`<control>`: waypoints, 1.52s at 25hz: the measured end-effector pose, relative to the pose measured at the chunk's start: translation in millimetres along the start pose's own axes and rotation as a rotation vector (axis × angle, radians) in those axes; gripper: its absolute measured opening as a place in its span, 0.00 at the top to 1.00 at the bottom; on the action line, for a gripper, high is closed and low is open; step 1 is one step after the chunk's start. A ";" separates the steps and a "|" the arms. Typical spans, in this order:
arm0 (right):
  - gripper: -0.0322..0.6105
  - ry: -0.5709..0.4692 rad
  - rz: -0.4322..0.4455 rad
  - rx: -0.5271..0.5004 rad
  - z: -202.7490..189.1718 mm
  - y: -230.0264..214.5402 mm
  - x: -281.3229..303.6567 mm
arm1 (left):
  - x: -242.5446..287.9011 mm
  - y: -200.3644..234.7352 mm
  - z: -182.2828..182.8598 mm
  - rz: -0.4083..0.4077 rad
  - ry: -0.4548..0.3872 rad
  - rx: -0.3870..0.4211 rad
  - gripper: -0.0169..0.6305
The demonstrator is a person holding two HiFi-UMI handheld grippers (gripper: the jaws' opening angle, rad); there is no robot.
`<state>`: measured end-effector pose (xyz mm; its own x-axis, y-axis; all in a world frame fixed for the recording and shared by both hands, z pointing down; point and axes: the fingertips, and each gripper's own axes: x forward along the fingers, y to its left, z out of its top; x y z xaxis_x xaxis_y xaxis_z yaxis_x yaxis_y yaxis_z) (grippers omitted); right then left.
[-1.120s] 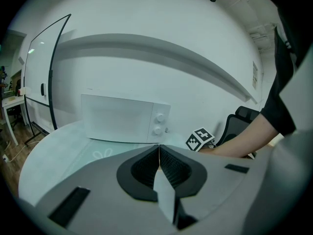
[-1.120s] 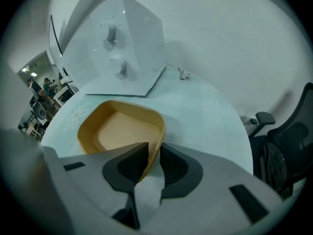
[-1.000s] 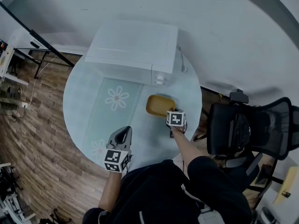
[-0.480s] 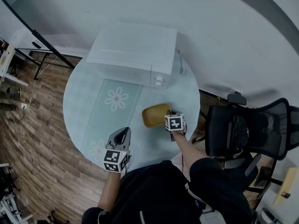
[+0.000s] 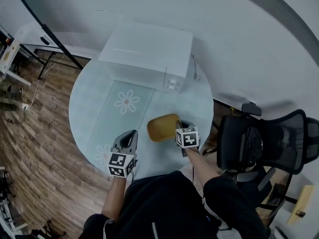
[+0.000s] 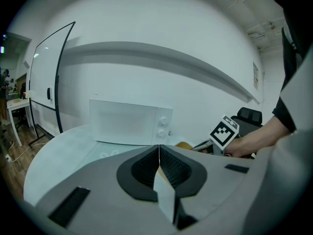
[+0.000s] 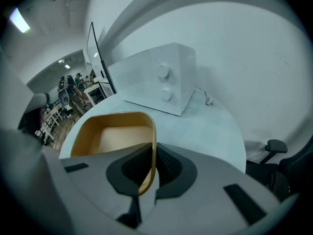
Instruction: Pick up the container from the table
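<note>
A round table (image 5: 84,108) stands on a wood floor (image 5: 35,148), with a white microwave (image 5: 147,54) at its far edge by the white wall (image 5: 239,39). A black chair (image 5: 264,143) sits to the right.

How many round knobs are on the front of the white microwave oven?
2. Both at the right end of the white microwave oven: the upper round knob, and the lower round knob directly below it.

The round pale-green table (image 5: 82,103) carries a white box-shaped microwave oven (image 5: 147,54) at its far edge. A rectangular light-green mat with white flower prints (image 5: 112,121) lies flat just in front of the oven.
</note>
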<state>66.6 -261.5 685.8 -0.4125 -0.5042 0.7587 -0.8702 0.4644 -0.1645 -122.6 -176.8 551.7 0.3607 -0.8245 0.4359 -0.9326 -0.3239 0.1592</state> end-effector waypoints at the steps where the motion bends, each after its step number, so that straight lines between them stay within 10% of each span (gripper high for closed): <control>1: 0.91 -0.007 0.012 0.008 1.8 3.5 -4.2 | 0.4 1.3 0.6 0.003 -0.005 0.000 0.95; 38: 0.91 -0.130 0.114 -0.044 33.6 65.9 -74.9 | -32.1 17.8 4.4 0.039 -0.057 0.004 0.95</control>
<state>31.1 -217.7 597.0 -0.5418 -0.5350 0.6482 -0.8044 0.5538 -0.2153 -150.7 -158.1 536.6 0.3244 -0.8614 0.3907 -0.9459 -0.2929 0.1396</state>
